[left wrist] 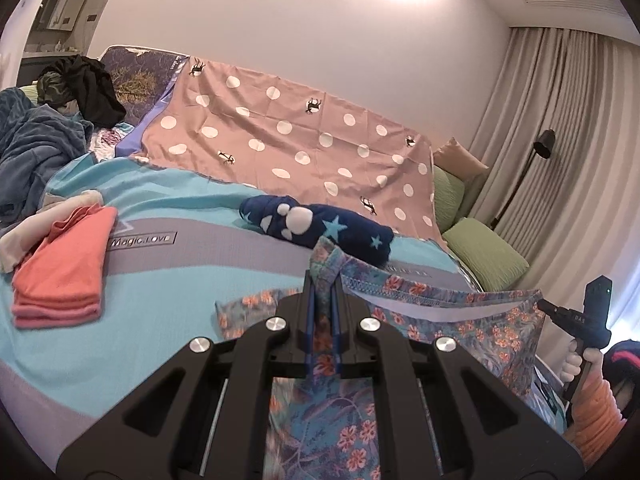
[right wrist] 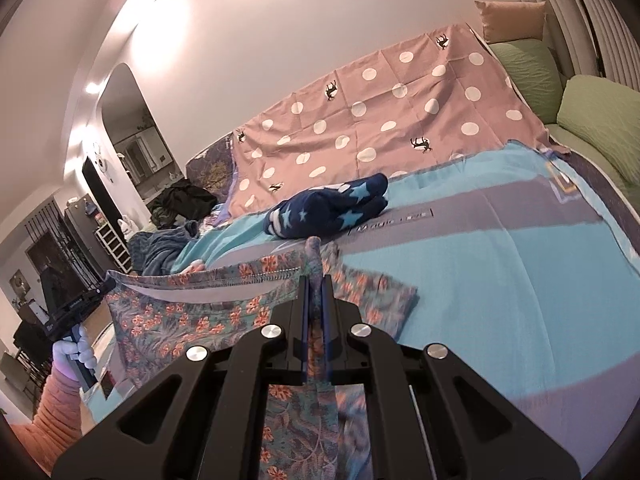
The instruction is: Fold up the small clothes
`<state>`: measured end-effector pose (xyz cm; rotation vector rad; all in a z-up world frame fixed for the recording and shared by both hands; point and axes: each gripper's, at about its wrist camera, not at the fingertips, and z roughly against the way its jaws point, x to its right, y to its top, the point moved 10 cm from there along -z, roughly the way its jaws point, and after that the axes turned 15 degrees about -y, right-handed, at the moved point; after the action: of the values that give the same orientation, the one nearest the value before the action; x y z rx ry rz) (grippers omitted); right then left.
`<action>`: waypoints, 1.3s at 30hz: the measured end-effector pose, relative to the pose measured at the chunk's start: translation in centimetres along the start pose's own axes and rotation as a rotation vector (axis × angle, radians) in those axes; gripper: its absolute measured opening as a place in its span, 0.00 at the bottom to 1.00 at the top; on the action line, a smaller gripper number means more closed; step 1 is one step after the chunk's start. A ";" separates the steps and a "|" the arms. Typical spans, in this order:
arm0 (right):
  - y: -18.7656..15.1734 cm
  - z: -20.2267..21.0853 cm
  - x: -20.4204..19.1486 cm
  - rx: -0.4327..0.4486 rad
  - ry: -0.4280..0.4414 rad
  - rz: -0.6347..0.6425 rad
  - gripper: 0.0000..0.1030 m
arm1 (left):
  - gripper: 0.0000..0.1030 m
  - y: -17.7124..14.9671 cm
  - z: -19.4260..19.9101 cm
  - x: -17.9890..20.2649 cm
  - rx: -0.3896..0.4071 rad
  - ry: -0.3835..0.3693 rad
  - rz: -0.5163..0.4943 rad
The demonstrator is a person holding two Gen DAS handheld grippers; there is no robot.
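Two tongs hold our floral garment (left wrist: 460, 312): left tongs (left wrist: 323, 284) clamped on one waistband corner, right tongs (right wrist: 316, 288) clamped on the other. We see the cloth stretched between them, its lower part trailing onto the turquoise bedspread (right wrist: 500, 280). Folded coral clothes (left wrist: 64, 272) lie at the left, and a navy star-print bundle (left wrist: 320, 228) lies beyond the garment.

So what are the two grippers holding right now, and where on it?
Both hold the floral garment. The left gripper and the right gripper are each shut on one end of its stitched top edge, which stretches between them above the bed.
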<state>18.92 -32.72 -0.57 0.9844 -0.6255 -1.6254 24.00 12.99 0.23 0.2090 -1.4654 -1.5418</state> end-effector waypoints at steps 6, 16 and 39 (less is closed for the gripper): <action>3.4 -5.7 0.5 -0.014 -0.050 0.009 0.05 | 0.07 2.8 -5.6 -3.1 -0.040 0.039 0.018; 3.4 -18.2 2.7 -0.142 -0.141 0.007 0.05 | 0.07 1.8 -15.6 -11.5 -0.163 0.124 0.076; 0.0 -24.5 1.2 -0.310 -0.200 0.246 0.22 | 0.16 -2.9 -20.9 -13.5 -0.442 0.205 -0.133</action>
<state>39.65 -31.70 -13.63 0.5023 -0.5809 -1.5527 43.96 7.91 -14.12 0.1962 -0.9394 -1.8511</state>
